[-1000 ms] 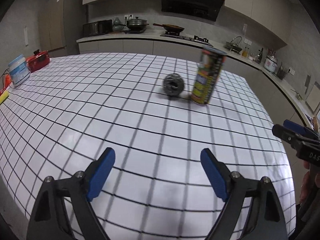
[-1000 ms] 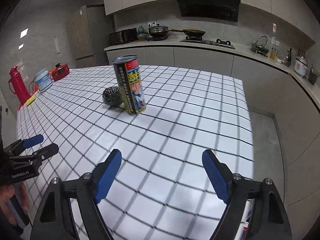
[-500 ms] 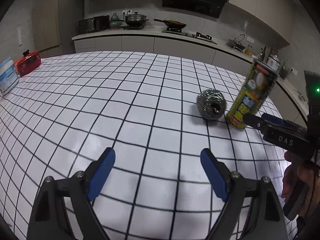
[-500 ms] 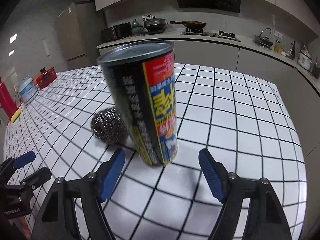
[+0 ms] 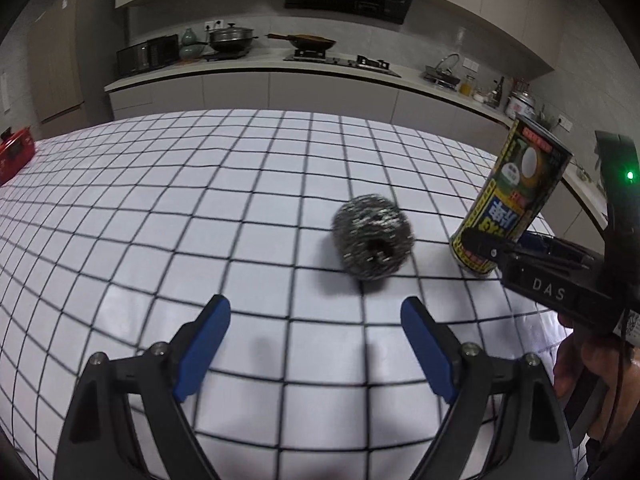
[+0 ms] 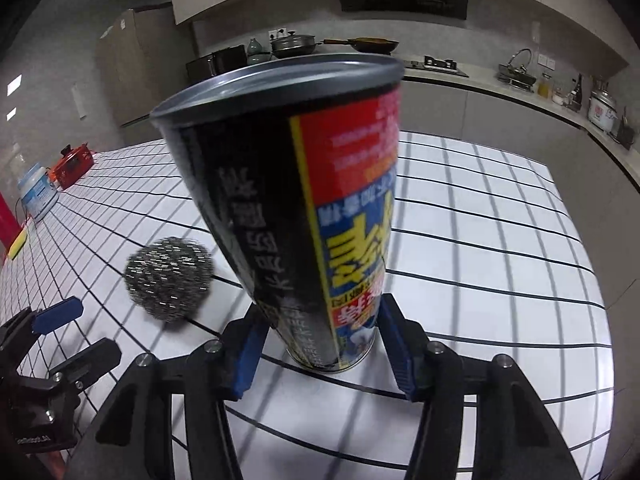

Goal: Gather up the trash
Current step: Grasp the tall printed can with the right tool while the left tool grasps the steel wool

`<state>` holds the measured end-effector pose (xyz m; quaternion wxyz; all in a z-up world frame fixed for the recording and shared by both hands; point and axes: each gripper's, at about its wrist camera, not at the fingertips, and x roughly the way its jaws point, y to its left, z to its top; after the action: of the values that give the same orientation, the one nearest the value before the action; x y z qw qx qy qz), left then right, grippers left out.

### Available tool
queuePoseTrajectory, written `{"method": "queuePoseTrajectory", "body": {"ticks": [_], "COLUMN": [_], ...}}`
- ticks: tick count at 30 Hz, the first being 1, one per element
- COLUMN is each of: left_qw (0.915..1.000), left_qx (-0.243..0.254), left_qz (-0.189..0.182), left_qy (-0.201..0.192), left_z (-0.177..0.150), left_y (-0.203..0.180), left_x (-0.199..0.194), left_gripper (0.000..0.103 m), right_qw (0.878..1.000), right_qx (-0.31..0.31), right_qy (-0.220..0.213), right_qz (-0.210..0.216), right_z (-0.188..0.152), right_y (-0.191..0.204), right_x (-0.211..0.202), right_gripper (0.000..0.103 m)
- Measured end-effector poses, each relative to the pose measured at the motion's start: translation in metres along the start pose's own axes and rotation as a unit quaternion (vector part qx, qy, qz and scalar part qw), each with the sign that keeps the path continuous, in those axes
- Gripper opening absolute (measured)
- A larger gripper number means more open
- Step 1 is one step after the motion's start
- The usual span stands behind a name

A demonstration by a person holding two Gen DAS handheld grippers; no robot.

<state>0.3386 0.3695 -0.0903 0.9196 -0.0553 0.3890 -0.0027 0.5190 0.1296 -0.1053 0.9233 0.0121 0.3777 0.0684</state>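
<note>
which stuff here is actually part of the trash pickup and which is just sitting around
Part of the job:
- tall printed can, upright on the checked table, between the right gripper fingers, whose jaws have just been closing
- steel wool scourer, ahead of the open left gripper

Just lying about:
- red appliance
- white tub
- wok and lidded pot on the back counter

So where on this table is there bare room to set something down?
Free: the wide stretch of checked table left of the scrubber, up to the far edge; also the cloth right of the can. Crowded: the near-right corner, where scrubber, can and right gripper sit close together.
</note>
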Motion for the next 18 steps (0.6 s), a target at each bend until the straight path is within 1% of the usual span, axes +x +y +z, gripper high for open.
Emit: {"method": "queuePoseTrajectory", "body": {"ticks": [2, 3, 4, 7, 9, 12, 14, 16, 17, 18], "left_qw": [1.0000, 0.9999, 0.9999, 0.9999, 0.9999, 0.9999, 0.9996, 0.9996, 0.9995, 0.9991], "left_qx": [0.007, 0.009, 0.012, 0.014, 0.010, -0.012, -0.026, -0.024, -0.023, -0.027], "left_qz": [-0.003, -0.004, -0.005, -0.007, -0.007, -0.001, -0.008, -0.011, -0.013, -0.023], "left_qy": [0.000, 0.000, -0.001, 0.000, 0.000, 0.008, 0.012, 0.014, 0.017, 0.023], "left_z": [0.005, 0.007, 0.009, 0.016, 0.021, 0.026, 0.029, 0.031, 0.032, 0.033], "left_y": [-0.007, -0.009, -0.013, -0.017, -0.016, -0.009, -0.005, -0.007, -0.008, -0.007], "left_x": [0.005, 0.007, 0.010, 0.018, 0.022, 0.031, 0.035, 0.038, 0.040, 0.043], "left_gripper": [0.088, 0.088, 0.088, 0.088, 0.088, 0.088, 0.087, 0.084, 0.075, 0.053], "right_qw": [1.000, 1.000, 1.000, 0.999, 0.999, 0.999, 0.999, 0.999, 0.999, 0.999], "right_qx": [0.003, -0.003, -0.008, -0.003, -0.001, -0.003, -0.007, -0.010, -0.011, -0.013], "right_qy": [0.005, 0.001, -0.010, -0.034, -0.044, -0.050, -0.050, -0.050, -0.047, -0.047], "right_qz": [0.001, 0.000, -0.007, -0.001, -0.002, 0.000, 0.001, 0.007, 0.012, 0.013], "right_z": [0.001, 0.002, 0.002, 0.008, 0.011, 0.014, 0.016, 0.016, 0.016, 0.016], "right_y": [-0.004, -0.006, -0.008, -0.015, -0.019, -0.022, -0.021, -0.018, -0.017, -0.016], "right_x": [-0.001, -0.004, -0.010, -0.021, -0.026, -0.030, -0.030, -0.029, -0.028, -0.027], "right_gripper": [0.058, 0.059, 0.062, 0.063, 0.063, 0.063, 0.063, 0.062, 0.055, 0.055]}}
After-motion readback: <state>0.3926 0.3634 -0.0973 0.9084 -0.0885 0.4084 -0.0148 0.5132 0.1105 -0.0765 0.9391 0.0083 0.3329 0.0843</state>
